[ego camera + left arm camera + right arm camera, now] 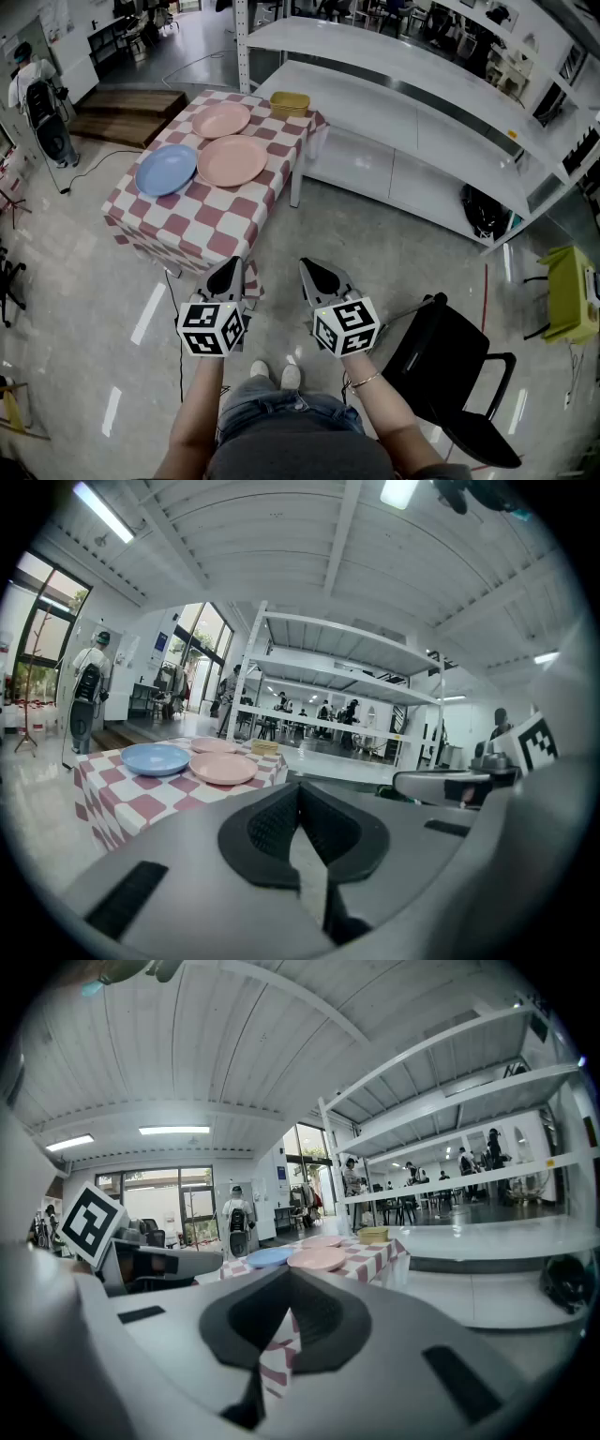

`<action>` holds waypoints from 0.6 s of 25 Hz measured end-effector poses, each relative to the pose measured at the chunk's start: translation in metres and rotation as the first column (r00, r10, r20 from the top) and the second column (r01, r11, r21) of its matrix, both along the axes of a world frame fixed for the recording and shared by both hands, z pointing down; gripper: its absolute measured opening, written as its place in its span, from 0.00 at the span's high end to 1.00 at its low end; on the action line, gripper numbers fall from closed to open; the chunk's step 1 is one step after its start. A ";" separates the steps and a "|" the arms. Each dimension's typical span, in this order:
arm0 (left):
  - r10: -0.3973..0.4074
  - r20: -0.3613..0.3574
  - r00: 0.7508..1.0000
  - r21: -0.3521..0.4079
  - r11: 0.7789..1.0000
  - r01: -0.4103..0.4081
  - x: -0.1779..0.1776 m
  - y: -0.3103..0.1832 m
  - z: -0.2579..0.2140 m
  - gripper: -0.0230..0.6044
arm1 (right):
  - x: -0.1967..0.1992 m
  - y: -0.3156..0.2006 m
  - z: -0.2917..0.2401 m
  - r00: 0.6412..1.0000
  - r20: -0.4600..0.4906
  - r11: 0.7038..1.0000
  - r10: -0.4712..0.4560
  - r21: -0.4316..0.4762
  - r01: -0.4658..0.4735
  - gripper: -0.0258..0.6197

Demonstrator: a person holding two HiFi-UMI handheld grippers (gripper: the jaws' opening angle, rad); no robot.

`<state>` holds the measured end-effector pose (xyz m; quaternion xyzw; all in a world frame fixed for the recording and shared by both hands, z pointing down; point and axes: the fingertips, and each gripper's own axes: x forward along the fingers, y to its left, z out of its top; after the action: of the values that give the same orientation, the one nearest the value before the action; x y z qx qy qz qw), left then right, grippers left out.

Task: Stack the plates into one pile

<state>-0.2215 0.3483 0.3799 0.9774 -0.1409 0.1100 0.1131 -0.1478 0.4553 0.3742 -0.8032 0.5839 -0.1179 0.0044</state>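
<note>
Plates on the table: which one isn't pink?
The blue plate, leftmost in the head view. The near pink plate and far pink plate lie right of it.

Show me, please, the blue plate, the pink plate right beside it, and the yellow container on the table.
blue plate (166,170): head view, middle of its inner surface.
pink plate beside it (232,160): head view, middle of its inner surface.
yellow container (290,104): head view, middle of its top.

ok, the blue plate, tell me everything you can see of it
The blue plate is round, pale blue, smooth and plastic-looking, with a shallow raised rim. It is empty and lies flat, right way up, on the checked tablecloth, near its left edge in the head view. Its rim sits right beside the nearer pink plate; contact is unclear.
</note>
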 end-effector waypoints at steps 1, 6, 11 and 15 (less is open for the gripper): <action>-0.004 0.002 1.000 -0.003 1.000 0.004 -0.001 0.000 0.001 0.94 | 0.000 0.001 -0.001 1.000 0.000 1.000 0.000 0.002 0.000 0.95; 0.004 -0.006 1.000 -0.027 1.000 -0.004 -0.002 0.011 0.001 0.94 | 0.003 0.013 -0.002 1.000 0.014 0.999 0.019 0.026 -0.020 0.95; 0.010 0.011 1.000 0.027 1.000 -0.010 0.000 0.018 0.001 0.94 | 0.008 0.024 0.007 0.998 0.059 0.999 0.031 0.028 -0.033 0.95; -0.019 0.013 1.000 0.035 0.999 0.019 -0.001 0.018 0.005 0.94 | 0.016 0.031 0.009 0.997 0.069 0.999 0.044 0.029 -0.046 0.94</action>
<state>-0.2221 0.3659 0.3850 0.9770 -0.1529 0.1128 0.0963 -0.1319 0.4861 0.3828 -0.8115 0.5669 -0.1360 0.0391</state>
